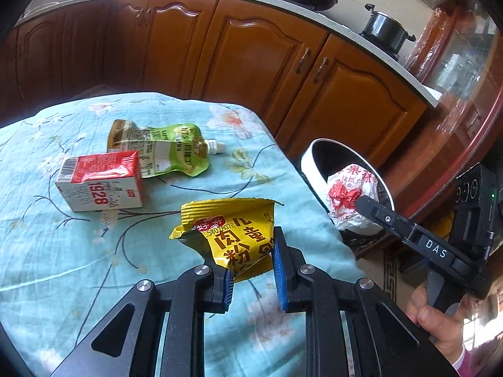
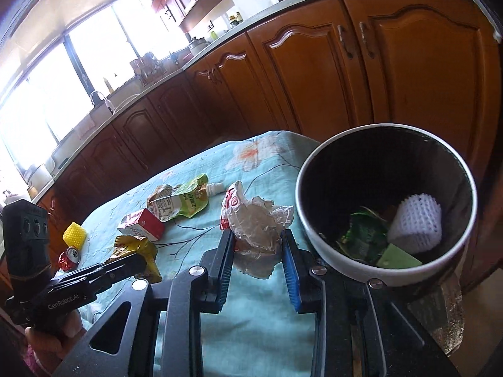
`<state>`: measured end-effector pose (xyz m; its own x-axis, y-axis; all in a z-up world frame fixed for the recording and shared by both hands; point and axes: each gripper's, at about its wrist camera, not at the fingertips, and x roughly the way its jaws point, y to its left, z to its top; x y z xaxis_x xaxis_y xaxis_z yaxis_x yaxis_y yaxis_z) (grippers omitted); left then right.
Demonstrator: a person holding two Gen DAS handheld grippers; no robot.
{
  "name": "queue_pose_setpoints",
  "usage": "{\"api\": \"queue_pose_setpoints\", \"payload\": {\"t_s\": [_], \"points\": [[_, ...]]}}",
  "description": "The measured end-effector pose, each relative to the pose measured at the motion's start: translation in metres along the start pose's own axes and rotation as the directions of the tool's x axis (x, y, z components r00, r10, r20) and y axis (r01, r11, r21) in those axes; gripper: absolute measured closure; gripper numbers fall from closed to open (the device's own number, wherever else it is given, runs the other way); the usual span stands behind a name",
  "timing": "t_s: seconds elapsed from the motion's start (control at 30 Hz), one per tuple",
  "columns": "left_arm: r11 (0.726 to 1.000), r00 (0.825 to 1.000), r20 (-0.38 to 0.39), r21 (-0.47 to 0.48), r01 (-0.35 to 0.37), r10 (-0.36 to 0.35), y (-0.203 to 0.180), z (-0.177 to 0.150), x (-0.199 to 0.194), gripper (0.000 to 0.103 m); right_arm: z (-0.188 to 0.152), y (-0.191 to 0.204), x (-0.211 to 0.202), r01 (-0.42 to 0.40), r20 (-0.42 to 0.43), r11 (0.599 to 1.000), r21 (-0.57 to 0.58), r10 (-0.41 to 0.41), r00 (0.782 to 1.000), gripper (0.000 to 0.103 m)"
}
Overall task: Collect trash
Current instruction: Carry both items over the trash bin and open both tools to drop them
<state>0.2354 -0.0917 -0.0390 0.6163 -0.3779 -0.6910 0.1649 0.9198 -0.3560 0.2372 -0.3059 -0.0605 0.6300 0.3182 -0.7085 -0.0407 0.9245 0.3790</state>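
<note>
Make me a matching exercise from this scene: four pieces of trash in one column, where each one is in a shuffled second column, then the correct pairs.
Things:
1. yellow snack packet
2. crumpled paper wrapper
3. white foam fruit net
4. red and white milk carton

Places:
A. inside the trash bin
B. between the fingers of the left gripper
C. lying on the tablecloth, untouched
D. between the fingers of the right gripper

Pairs: 1-B, 2-D, 3-A, 4-C
</note>
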Motion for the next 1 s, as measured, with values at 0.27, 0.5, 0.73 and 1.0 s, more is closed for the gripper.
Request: {"api": "queue_pose_setpoints", "payload": {"t_s": [0.27,0.5,0.73,1.0], "points": [[0.996,0.999,-0.015,0.073,0.05,-0.049,-0.04,0.008,0.014,0.083,0.001,-0.039,-0.036,0.056,0.051,0.997,0.057,-0.059,0.997,0.073],[0.988,0.996,-0.037,0.127,0.09,-0.086,-0.07,0.02,0.034,0.083,0.005,-0.066,-0.052,0.09,0.08,0.991,0.1,-0.098,0.992,0.073],[0.98,0.993,-0.065,0.17,0.106,-0.096,-0.096,0.032,0.062,0.083,0.012,-0.086,-0.057,0.103,0.094,0.987,0.126,-0.116,0.989,0.073],[0.977,0.99,-0.098,0.179,0.12,-0.104,-0.114,0.051,0.095,0.083,0.024,-0.099,-0.05,0.112,0.092,0.984,0.138,-0.126,0.988,0.073]]}}
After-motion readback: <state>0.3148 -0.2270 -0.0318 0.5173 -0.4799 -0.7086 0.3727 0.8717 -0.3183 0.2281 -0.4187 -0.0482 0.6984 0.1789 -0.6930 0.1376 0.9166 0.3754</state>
